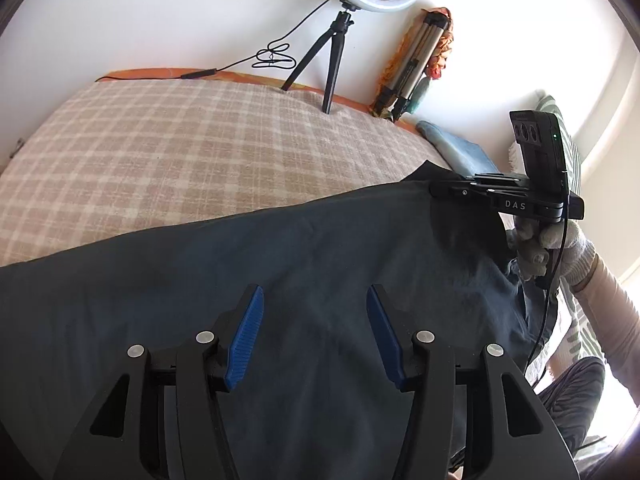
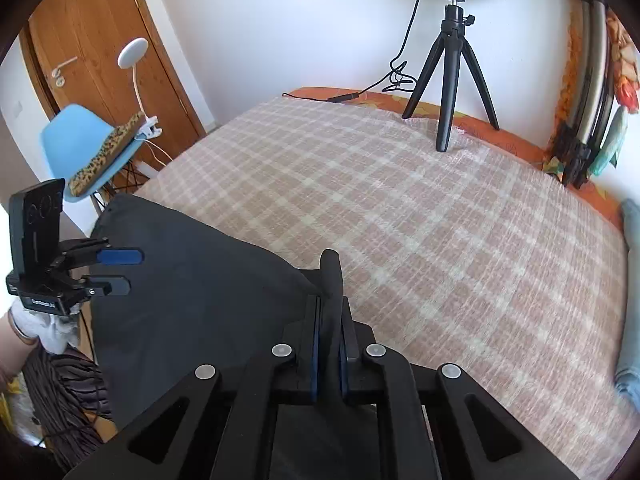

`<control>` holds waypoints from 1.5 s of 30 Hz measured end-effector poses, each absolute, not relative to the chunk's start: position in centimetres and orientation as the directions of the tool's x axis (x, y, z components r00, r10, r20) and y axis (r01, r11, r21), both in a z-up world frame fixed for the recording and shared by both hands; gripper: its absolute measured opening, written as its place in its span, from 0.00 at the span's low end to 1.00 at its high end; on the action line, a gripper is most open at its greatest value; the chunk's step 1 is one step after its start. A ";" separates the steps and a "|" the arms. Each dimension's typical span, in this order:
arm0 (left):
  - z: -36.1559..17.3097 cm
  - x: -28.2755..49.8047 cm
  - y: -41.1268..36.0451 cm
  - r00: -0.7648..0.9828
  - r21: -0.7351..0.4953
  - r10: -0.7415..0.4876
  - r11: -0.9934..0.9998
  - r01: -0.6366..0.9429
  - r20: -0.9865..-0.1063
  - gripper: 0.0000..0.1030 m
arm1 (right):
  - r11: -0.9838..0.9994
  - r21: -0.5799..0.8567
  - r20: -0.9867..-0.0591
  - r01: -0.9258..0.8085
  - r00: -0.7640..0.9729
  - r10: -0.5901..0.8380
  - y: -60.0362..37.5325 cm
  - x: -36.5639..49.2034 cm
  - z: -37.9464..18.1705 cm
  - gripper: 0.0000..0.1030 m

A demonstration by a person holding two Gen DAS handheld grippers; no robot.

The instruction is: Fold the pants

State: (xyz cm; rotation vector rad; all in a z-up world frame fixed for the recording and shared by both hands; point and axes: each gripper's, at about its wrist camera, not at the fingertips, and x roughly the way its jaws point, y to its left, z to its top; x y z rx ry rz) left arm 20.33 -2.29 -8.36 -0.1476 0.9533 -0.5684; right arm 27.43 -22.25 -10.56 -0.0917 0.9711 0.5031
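Pinching a pants [image 2: 192, 304] edge on the bed [image 2: 420, 240], the right gripper [image 2: 329, 344] should lift slowly until the left gripper [image 1: 315, 332], half open and empty above the cloth, grips too.

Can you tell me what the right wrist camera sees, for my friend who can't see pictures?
The right tool is shut on a bunched edge of dark pants lying on a checked bed cover. At the left, a gloved hand holds the left tool open over the pants. A ring light's tripod stands at the back.
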 end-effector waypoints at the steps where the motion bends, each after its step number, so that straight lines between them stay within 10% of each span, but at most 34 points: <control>1: -8.5 20.5 -2.4 0.443 -0.355 -0.515 0.847 0.397 -0.734 0.51 | 0.886 0.126 -0.820 -0.446 0.456 0.347 -22.1 28.3 -11.2 0.05; 6: -8.6 20.3 -2.2 0.434 -0.353 -0.515 0.845 0.402 -0.739 0.51 | 0.908 0.084 -0.870 -0.411 0.415 0.268 -23.0 30.9 -14.0 0.32; 15: -8.0 20.7 0.3 0.479 -0.389 -0.500 0.865 0.317 -0.721 0.51 | 0.937 0.241 -0.807 -0.255 0.483 0.339 -27.3 29.3 -10.3 0.38; 20: -7.6 19.2 0.0 0.468 -0.380 -0.517 0.852 0.360 -0.717 0.51 | 0.959 0.221 -0.757 -0.177 0.589 0.283 -32.4 21.7 -6.2 0.65; 30: -6.2 13.7 -11.7 0.312 -0.318 -0.632 0.682 0.658 -0.709 0.51 | 0.955 0.042 -0.784 0.294 0.602 -0.150 -46.0 9.0 -7.6 0.66; 45: -10.0 7.2 -23.2 -0.016 -0.367 -0.650 0.408 0.836 -0.760 0.51 | 0.836 0.444 -0.788 0.323 0.586 0.191 -53.7 10.1 -14.4 0.75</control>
